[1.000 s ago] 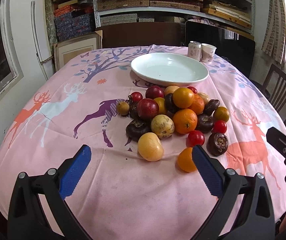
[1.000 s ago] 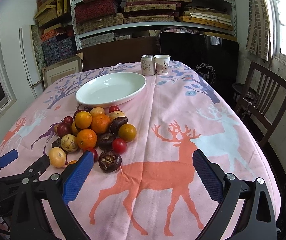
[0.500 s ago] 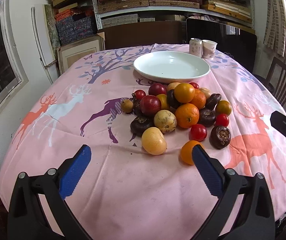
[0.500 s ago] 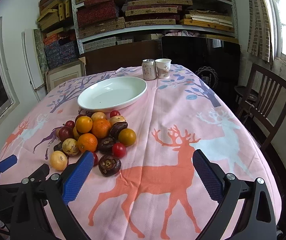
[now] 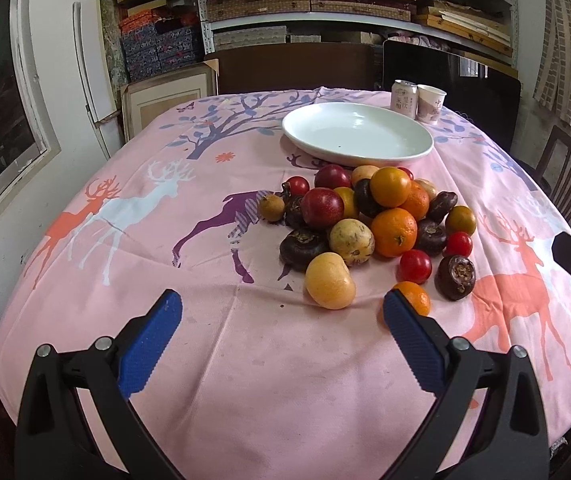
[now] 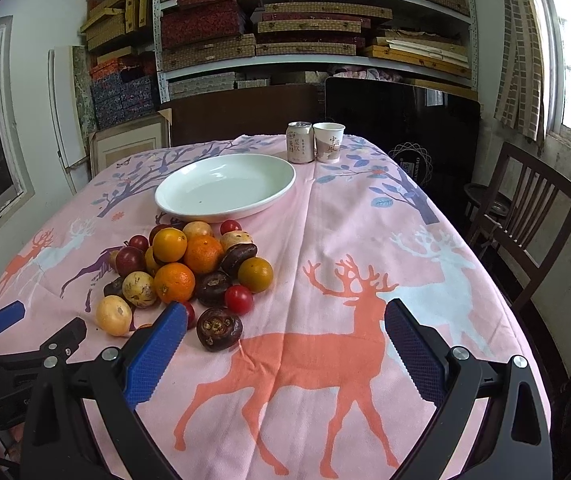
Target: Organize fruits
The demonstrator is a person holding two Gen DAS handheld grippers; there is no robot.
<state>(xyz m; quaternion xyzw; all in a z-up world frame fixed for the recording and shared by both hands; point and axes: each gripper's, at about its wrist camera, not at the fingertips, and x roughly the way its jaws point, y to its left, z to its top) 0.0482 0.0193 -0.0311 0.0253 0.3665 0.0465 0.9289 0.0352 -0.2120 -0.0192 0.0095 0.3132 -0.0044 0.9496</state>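
A heap of fruit [image 5: 369, 220] [image 6: 189, 268] lies on the pink deer-print tablecloth: oranges, red tomatoes, dark brown fruits and pale yellow ones. Behind it sits a wide white plate [image 5: 359, 133] [image 6: 225, 187] with nothing on it. My left gripper [image 5: 281, 312] is open above the cloth, just short of the heap; a yellow fruit [image 5: 329, 286] and a small orange [image 5: 413, 298] lie nearest its fingers. My right gripper [image 6: 285, 320] is open too, over the orange deer print, right of the heap, with a dark brown fruit [image 6: 218, 328] beside its left finger.
A drink can [image 6: 300, 142] and a paper cup [image 6: 328, 142] stand behind the plate. A wooden chair [image 6: 525, 216] is at the table's right side. Shelves of boxes fill the back wall. The left gripper's body [image 6: 9, 344] shows at the right view's lower left.
Both grippers have pulled back and risen slightly, so the heap and plate sit farther off in each view. The fruit has not moved. Both grippers stay open.
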